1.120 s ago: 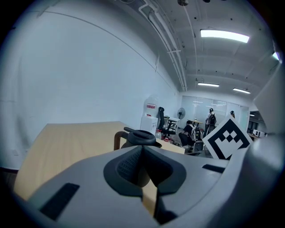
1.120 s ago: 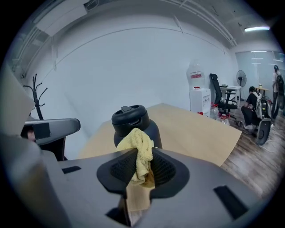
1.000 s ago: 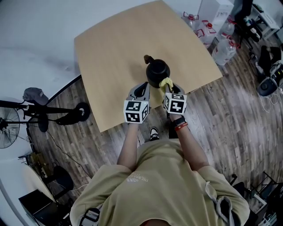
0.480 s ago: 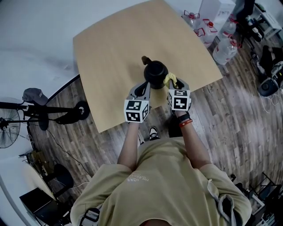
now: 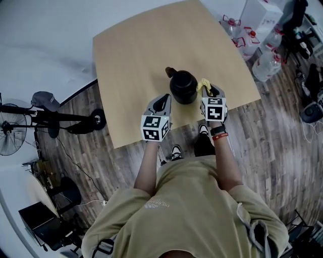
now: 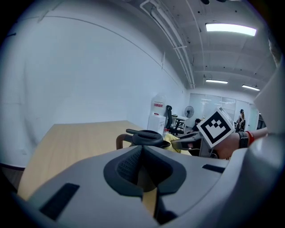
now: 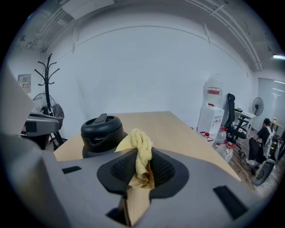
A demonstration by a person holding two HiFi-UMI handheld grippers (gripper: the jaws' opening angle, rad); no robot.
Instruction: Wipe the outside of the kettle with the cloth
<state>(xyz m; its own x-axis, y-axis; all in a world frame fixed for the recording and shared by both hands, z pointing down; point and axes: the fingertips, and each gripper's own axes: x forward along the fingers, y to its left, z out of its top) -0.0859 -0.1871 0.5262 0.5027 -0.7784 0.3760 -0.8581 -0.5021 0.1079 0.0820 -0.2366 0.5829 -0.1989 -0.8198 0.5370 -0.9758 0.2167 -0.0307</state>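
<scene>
A black kettle [image 5: 182, 86] stands near the front edge of the wooden table [image 5: 131, 65], its brown handle [image 5: 170, 72] pointing to the far left. My right gripper [image 5: 207, 87] is at the kettle's right side, shut on a yellow cloth [image 5: 203, 83] that lies against the kettle's wall. In the right gripper view the bunched cloth [image 7: 140, 153] sticks up between the pads, with the kettle [image 7: 102, 132] just left of it. My left gripper [image 5: 164, 101] is shut and holds nothing, just short of the kettle's near left. From it the kettle's lid [image 6: 144, 136] shows over the jaws.
The table's front edge [image 5: 166, 133] runs under both grippers. Water bottles [image 5: 267, 63] and white boxes [image 5: 257, 15] stand on the floor beyond the table's right corner. A fan [image 5: 10, 143] and a stand [image 5: 60, 118] are on the left. A coat rack [image 7: 46, 84] stands by the wall.
My right gripper has carried the cloth from the kettle's near side round to its right side. The left gripper has stayed where it was.
</scene>
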